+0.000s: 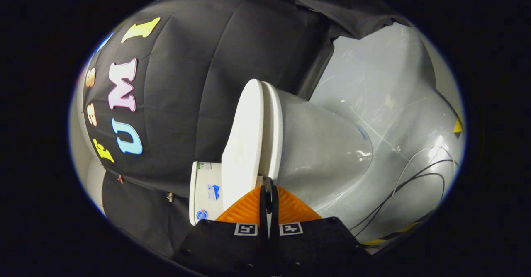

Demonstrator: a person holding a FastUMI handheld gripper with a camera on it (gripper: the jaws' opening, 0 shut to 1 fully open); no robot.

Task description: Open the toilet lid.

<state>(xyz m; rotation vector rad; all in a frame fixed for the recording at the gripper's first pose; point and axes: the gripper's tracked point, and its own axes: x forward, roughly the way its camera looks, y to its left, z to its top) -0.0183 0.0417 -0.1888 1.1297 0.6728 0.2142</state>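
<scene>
The view is rolled sideways, so the white toilet appears on its side. Its lid [244,138] lies flat against the seat [272,132], with the bowl [327,152] beyond the seat. The tank [204,192] sits beside the lid's hinge end, against the black cloth wall. My gripper [266,190] is shut, its two fingers pressed together with just a thin slit between them. The fingertips [253,204] rest at the seam where the lid's rim meets the seat. Nothing shows between the fingers.
The black cloth wall [186,94] hangs behind the toilet. A shiny grey floor [386,103] spreads around the bowl, with thin black and white cables [410,177] lying on it and yellow-black tape [457,127] near its edge.
</scene>
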